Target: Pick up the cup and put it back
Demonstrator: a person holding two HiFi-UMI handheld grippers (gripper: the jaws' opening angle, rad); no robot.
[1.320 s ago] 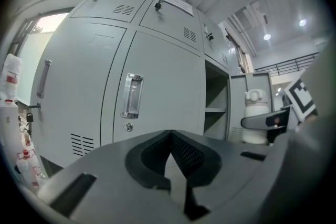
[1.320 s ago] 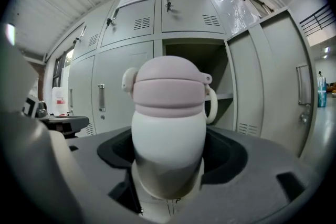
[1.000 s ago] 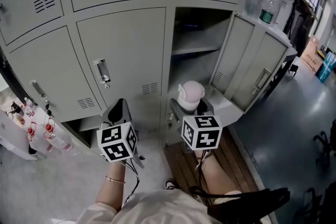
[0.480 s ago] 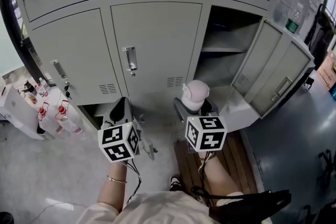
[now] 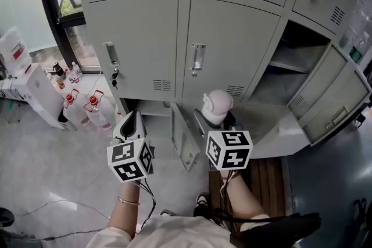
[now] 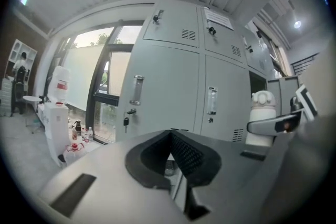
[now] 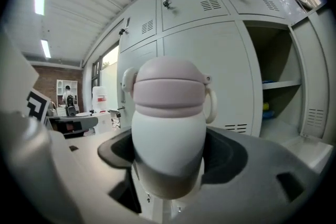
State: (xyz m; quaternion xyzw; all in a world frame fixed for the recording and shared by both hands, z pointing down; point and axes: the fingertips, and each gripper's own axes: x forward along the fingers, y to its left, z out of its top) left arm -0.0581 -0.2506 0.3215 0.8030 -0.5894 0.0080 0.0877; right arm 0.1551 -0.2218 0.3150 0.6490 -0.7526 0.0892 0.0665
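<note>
Swung left off the open locker, the right gripper clamps the cup. Beside it the left gripper seems closed.

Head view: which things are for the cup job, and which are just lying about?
For the job:
- cup, upright in the right tongs
- open locker with a shelf, probably where the cup goes back

Just lying about:
- left tongs, shut and empty
- bottles on the floor
- closed lockers
- wooden slats
</note>
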